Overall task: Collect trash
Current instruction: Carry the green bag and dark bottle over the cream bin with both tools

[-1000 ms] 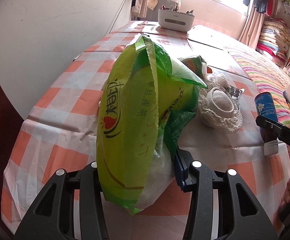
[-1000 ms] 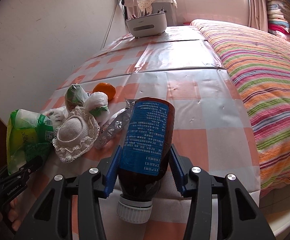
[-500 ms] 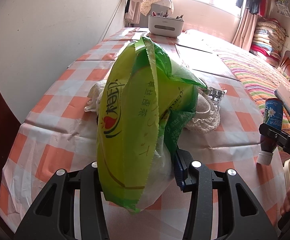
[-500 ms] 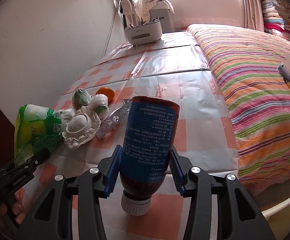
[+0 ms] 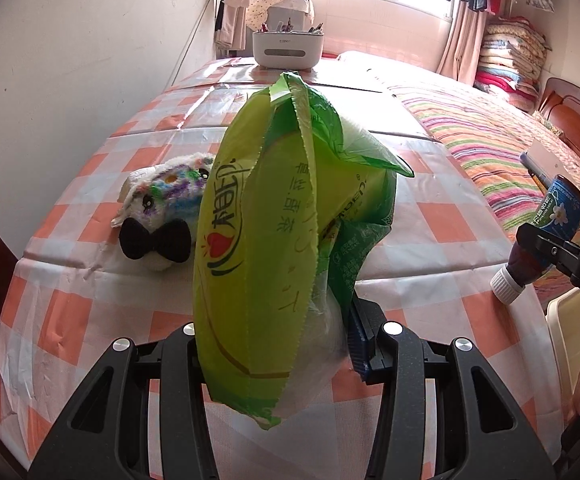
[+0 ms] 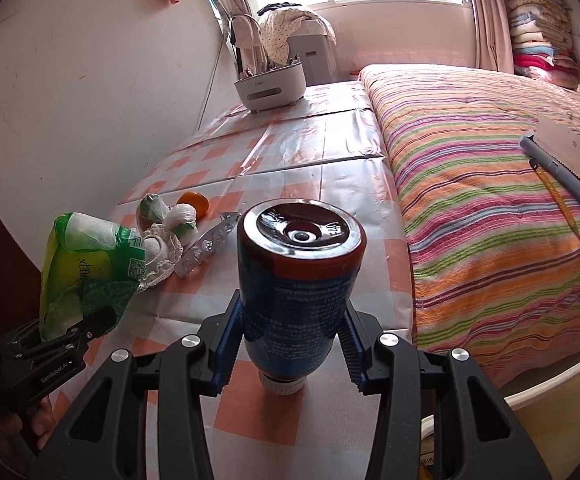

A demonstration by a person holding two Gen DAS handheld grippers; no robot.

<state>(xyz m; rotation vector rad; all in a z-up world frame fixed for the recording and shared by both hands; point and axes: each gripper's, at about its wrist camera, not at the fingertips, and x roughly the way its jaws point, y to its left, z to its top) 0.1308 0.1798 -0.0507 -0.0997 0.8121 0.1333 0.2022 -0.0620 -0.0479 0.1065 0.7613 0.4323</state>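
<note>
In the left wrist view the left gripper (image 5: pixel 277 344) fills the lower centre of the frame, its jaws clamped on a crumpled green plastic bag (image 5: pixel 277 240) that stands up through the middle of the picture, above the checked tablecloth (image 5: pixel 81 312). Left of the bag, on the cloth, lies a fluffy white toy (image 5: pixel 161 204) with a black bow. At the right edge of the same frame the right gripper (image 5: pixel 546 252) holds a brown bottle (image 5: pixel 558 216) with a blue label, its white cap pointing down. The right wrist view shows that bottle (image 6: pixel 298 280) at lower centre, upside down with its base toward the camera, and the right gripper (image 6: pixel 290 344) gripping it on both sides; its jaws are closing on the bottle. In the left middle of that frame, on the cloth, lie an orange (image 6: pixel 194 202), a lace-edged white piece (image 6: pixel 161 248), a foil blister strip (image 6: pixel 205 246) and two small wrapped bundles (image 6: pixel 169 212). A white organiser box (image 6: pixel 269 86) stands at upper centre, and a striped bedspread (image 6: pixel 490 240) covers the right side.
</note>
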